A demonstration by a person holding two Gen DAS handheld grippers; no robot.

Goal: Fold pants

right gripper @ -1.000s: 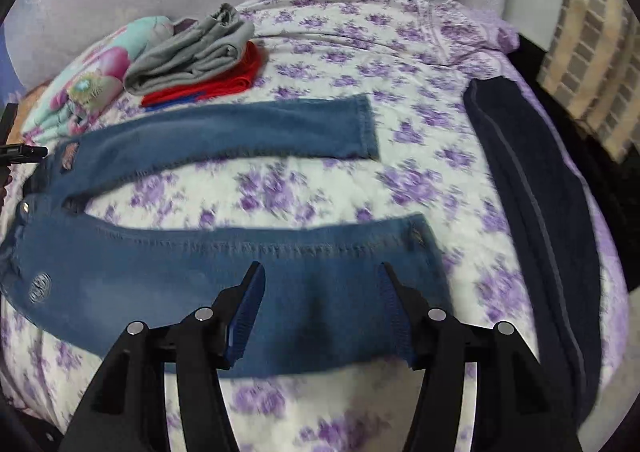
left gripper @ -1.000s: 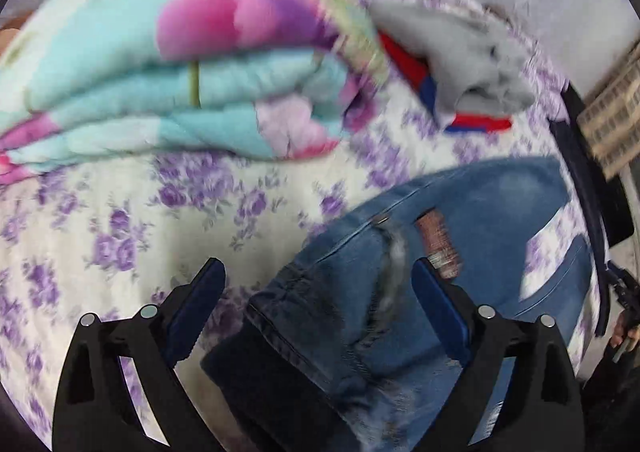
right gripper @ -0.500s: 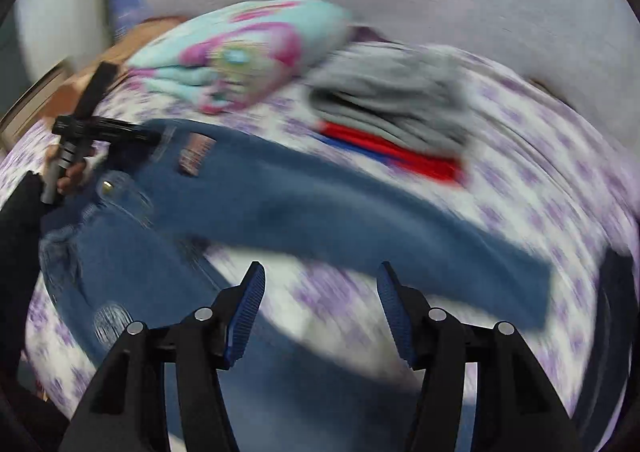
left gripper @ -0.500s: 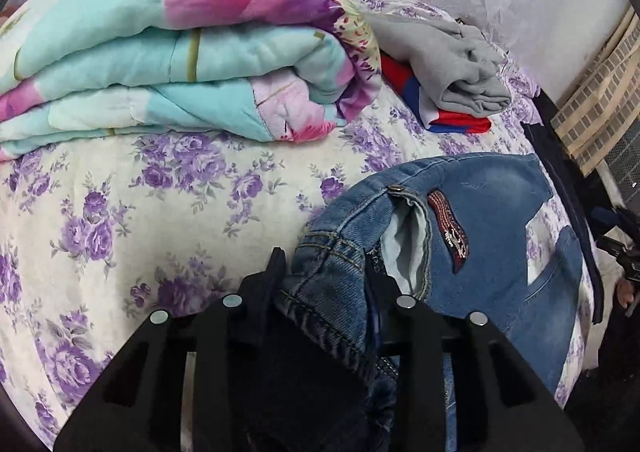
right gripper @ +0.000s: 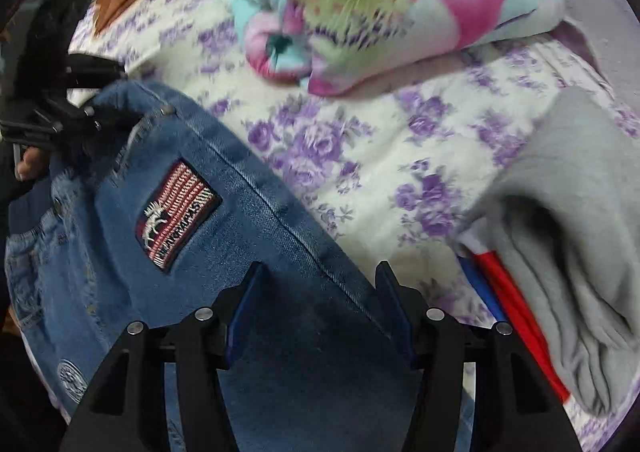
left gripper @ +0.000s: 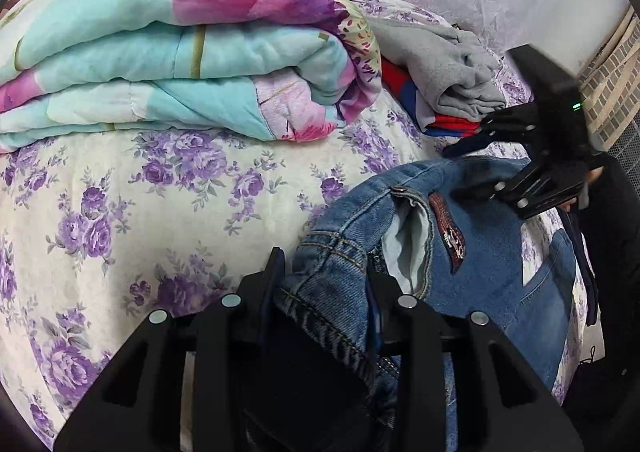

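Blue jeans (right gripper: 240,236) with a striped flag patch (right gripper: 176,212) lie on the floral bedsheet (left gripper: 120,204). My left gripper (left gripper: 326,276) is shut on the jeans' waistband (left gripper: 336,268) and holds it bunched up. It also shows in the right wrist view (right gripper: 100,116) at the waistband corner. My right gripper (right gripper: 320,284) is open, its jaws astride the jeans' upper leg near the side seam. It shows in the left wrist view (left gripper: 464,168) over the far side of the jeans.
A folded turquoise and pink quilt (left gripper: 180,52) lies at the head of the bed. A pile of grey, red and blue clothes (right gripper: 560,244) lies right of the jeans. A dark garment (left gripper: 612,252) lies at the bed's right edge.
My left gripper closed on the waistband and lifted it slightly. My right gripper swung from the leg hem up toward the waist end of the jeans, staying open.
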